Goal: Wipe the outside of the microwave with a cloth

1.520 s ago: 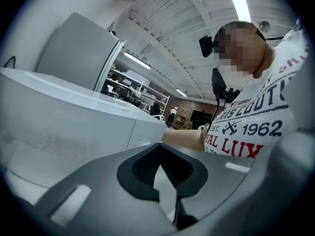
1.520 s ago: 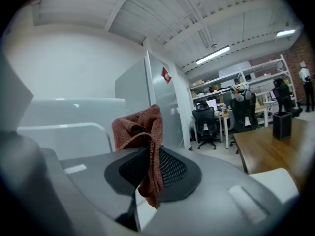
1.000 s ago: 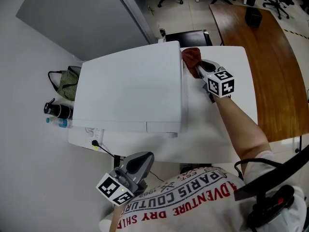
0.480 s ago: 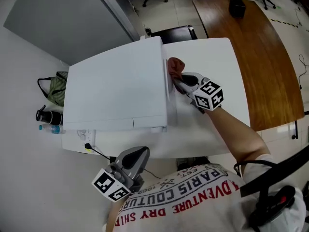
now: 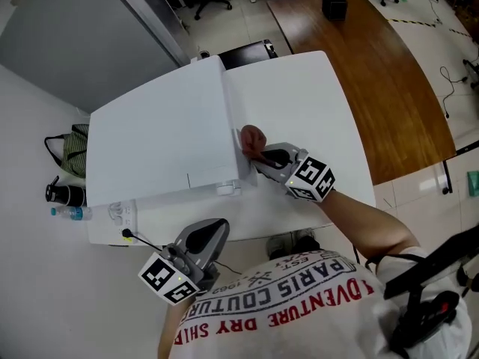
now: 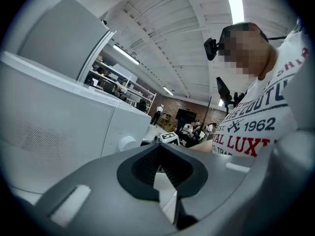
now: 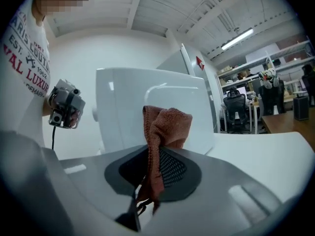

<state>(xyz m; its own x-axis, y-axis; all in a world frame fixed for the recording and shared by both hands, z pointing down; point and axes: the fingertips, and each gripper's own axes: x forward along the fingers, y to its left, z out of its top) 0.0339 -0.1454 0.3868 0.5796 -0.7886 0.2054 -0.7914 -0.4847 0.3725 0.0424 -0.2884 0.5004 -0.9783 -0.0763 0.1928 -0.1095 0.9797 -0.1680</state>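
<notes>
A white microwave stands on a white table. My right gripper is shut on a red-brown cloth and presses it against the microwave's right side, near the front corner. In the right gripper view the cloth stands bunched up out of the jaws, with the microwave's wall just behind it. My left gripper hangs shut and empty in front of the table edge, close to the person's chest. Its view looks past the microwave's front.
Left of the microwave lie a green bag, a black bottle and a small water bottle. A cable plugs in at the table's front left. A wooden table stands to the right, a black chair behind.
My right gripper has slid the cloth along the microwave's right side, from the back corner toward the front corner. The left gripper has hardly moved.
</notes>
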